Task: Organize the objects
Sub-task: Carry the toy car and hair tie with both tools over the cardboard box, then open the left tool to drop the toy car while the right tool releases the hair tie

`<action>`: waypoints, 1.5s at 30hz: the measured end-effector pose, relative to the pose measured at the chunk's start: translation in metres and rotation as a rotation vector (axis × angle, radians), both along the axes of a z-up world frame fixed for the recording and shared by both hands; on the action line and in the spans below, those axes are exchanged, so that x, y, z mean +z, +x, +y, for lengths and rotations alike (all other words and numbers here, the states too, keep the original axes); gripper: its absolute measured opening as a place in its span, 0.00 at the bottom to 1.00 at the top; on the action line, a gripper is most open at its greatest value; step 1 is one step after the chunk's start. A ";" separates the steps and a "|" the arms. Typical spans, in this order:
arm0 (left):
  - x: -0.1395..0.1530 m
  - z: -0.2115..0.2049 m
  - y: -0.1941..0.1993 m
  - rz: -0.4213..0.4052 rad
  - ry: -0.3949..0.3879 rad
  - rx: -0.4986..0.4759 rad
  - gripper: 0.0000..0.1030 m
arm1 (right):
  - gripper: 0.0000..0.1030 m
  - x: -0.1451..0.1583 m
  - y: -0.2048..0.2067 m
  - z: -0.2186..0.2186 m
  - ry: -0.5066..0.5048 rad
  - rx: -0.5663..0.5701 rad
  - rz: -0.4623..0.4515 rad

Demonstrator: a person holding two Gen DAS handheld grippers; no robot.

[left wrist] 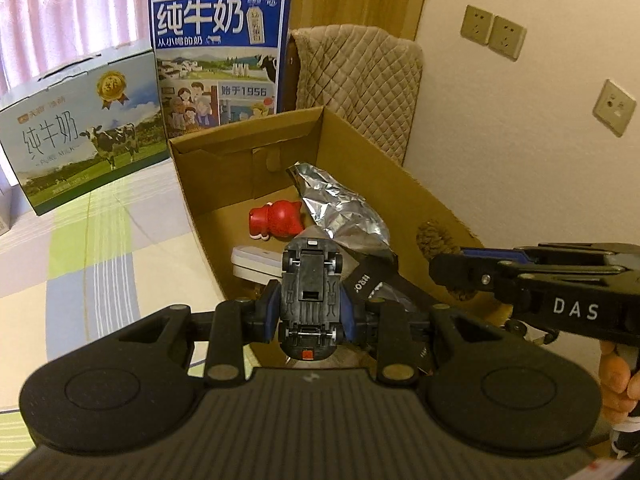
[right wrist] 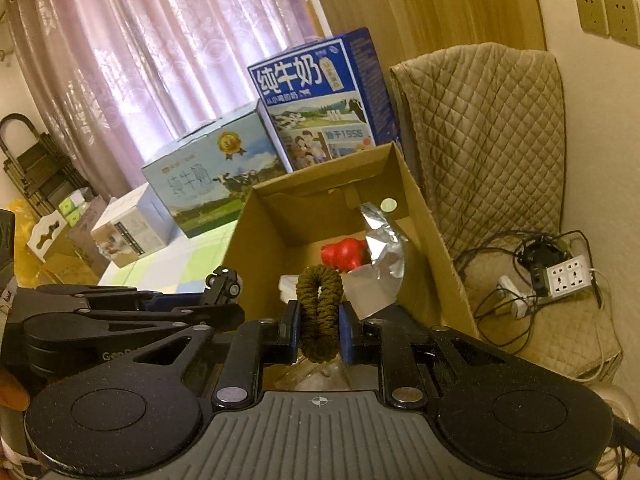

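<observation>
My left gripper (left wrist: 310, 314) is shut on a black toy car (left wrist: 311, 286), held underside up above the near end of an open cardboard box (left wrist: 384, 168). My right gripper (right wrist: 319, 326) is shut on an olive-brown fuzzy hair tie (right wrist: 319, 310), also over the box (right wrist: 264, 224); it shows in the left wrist view as the right gripper (left wrist: 444, 264) with the hair tie (left wrist: 438, 240) at the box's right wall. Inside the box lie a red figurine (left wrist: 276, 218), a crumpled silver foil bag (left wrist: 340, 208), a white case (left wrist: 256, 262) and a black strap (left wrist: 374, 276).
Two milk cartons, a blue one (left wrist: 222, 52) and a pale green one (left wrist: 80, 132), stand behind the box on a checked cloth (left wrist: 80, 280). A quilted beige cover (right wrist: 492, 132) drapes a chair at the right, with a power strip and cables (right wrist: 560, 276) on it. Curtains hang behind.
</observation>
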State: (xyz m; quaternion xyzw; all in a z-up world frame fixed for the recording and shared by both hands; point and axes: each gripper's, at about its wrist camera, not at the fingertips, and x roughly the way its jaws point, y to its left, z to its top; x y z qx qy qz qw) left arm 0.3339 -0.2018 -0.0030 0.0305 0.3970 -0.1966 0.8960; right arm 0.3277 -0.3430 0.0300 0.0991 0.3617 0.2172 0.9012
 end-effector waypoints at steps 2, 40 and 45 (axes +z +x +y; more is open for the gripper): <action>-0.005 -0.004 0.009 0.012 0.010 0.004 0.25 | 0.16 -0.003 0.010 -0.002 -0.002 -0.002 0.013; -0.023 -0.001 0.063 0.045 0.054 0.063 0.30 | 0.17 -0.037 0.086 0.012 0.005 0.087 0.093; -0.020 0.005 0.060 0.038 0.050 0.078 0.34 | 0.44 -0.032 0.090 0.014 0.030 0.066 0.043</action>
